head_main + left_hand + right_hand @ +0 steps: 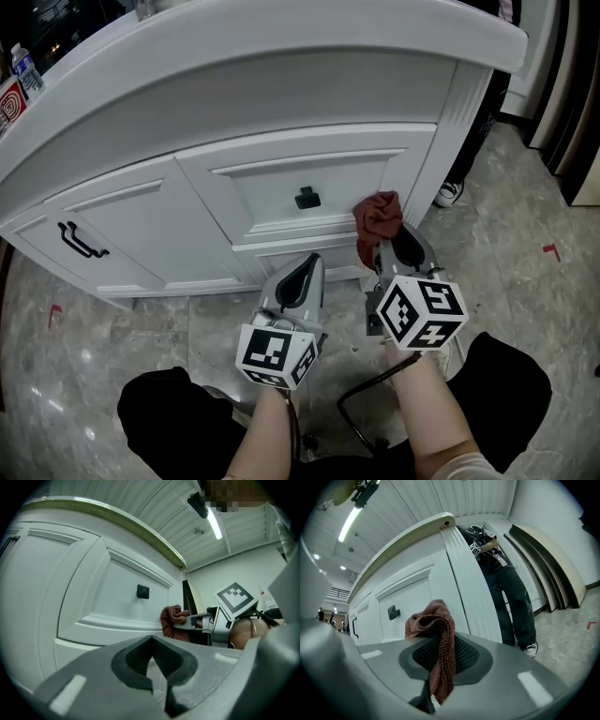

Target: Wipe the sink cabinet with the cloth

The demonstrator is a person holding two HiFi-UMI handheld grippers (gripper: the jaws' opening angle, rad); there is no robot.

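**Cloth could slip mid-wipe**

The right gripper [392, 248] is clamped on the red-brown cloth [378, 217], at 3 o'clock from the drawer knob [307, 198] on the sink cabinet [141, 234]. Hard rubbing might tug the cloth free. The left gripper [302, 272] is closed and empty.
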